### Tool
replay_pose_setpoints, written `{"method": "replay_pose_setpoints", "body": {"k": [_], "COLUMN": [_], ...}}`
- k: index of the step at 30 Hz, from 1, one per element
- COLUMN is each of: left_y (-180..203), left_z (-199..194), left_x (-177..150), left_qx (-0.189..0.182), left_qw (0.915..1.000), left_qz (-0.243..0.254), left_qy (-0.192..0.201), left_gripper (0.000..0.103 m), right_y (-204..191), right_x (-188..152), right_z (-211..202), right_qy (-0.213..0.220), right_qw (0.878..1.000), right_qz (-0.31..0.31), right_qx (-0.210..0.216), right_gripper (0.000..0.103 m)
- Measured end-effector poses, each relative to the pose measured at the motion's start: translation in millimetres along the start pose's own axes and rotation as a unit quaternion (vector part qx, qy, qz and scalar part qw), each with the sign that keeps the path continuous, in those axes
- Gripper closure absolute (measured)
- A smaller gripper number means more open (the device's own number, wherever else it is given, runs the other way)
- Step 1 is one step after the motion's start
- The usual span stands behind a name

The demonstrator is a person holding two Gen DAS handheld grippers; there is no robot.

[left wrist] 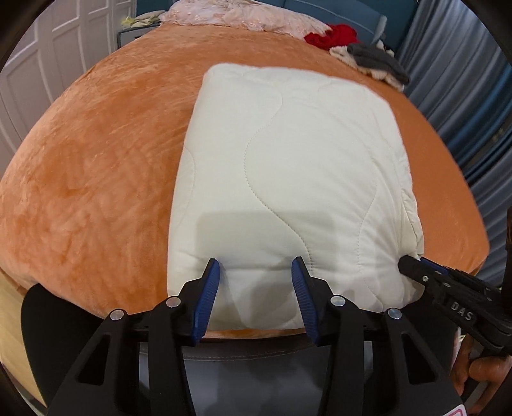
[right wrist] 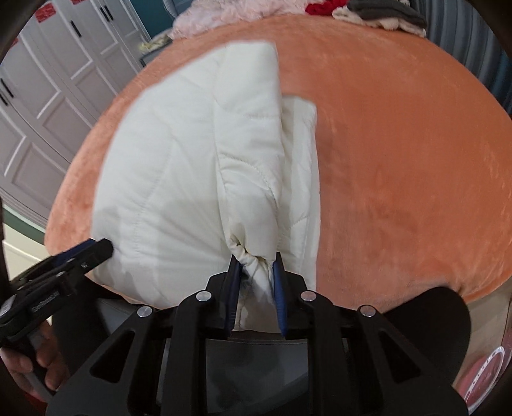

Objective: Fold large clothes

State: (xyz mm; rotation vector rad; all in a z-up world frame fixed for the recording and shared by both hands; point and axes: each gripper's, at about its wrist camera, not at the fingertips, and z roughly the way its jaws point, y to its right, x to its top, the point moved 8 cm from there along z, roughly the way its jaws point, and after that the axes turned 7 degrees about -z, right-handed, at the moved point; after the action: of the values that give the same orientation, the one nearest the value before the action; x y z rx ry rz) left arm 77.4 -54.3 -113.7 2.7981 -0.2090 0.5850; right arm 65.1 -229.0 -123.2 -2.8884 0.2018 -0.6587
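Note:
A white quilted cover (left wrist: 288, 166) lies folded into a thick rectangle on the orange bed (left wrist: 96, 192). My left gripper (left wrist: 256, 265) stands astride its near edge, blue fingers (left wrist: 211, 288) well apart with flat fabric between them; it is open. From the right wrist view the left gripper (right wrist: 102, 248) is at the cover's near left corner. My right gripper (right wrist: 256, 265) is shut on a bunched near corner of the cover (right wrist: 179, 179), with cloth puckered between its pads. In the left wrist view the right gripper (left wrist: 408, 264) touches the near right corner.
Pink bedding (left wrist: 243, 16) lies at the bed's far end, with a red garment (left wrist: 332, 35) and grey and cream clothes (left wrist: 374, 60) at the far right. White wardrobe doors (right wrist: 48, 96) stand left, blue curtains (left wrist: 464, 96) right. A hand (left wrist: 480, 371) holds the right gripper's handle.

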Motion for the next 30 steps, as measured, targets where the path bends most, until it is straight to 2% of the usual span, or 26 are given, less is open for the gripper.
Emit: {"method": "replay_pose_setpoints", "body": {"k": [11,19,22,26,28,30], "left_y": [3.5,5.0,3.9,-4.4,-12.3,-23.1], "left_z": [27.4,36.9,32.0,4.4,-11.7,-27.7], "left_x": [-2.0,-0.2,1.6,11.7,23.8,47.4], "left_qx": [0.038,0.050,0.040,-0.001,-0.011,-0.018], "left_qw": [0.9988,0.9976,0.9983,0.9998,0.9996,0.9988], "left_qz": [0.030,0.042,0.038,0.018,0.000,-0.016], "left_qy": [0.003,0.022,0.020,0.013,0.025,0.043], "left_gripper": [0.059,0.059,0.059,0.059,0.059,0.059], "right_y": [7.9,8.9,8.4,17.5,20.2,20.6], "right_x": [-9.5,-9.4,-8.7,-8.9,0.2,16.5], "right_z": [39.4,41.5,33.6,1.8,-23.2,-44.5], "right_qy": [-0.022,-0.019,-0.016,-0.011,0.014,0.043], "right_qw": [1.000,1.000,0.999,0.995,0.994,0.993], "right_qz": [0.020,0.015,0.023,0.068,0.080,0.081], "right_qx": [0.007,0.004,0.025,0.067,0.072,0.076], "right_gripper": [0.083,0.082,0.080,0.064,0.053,0.049]}}
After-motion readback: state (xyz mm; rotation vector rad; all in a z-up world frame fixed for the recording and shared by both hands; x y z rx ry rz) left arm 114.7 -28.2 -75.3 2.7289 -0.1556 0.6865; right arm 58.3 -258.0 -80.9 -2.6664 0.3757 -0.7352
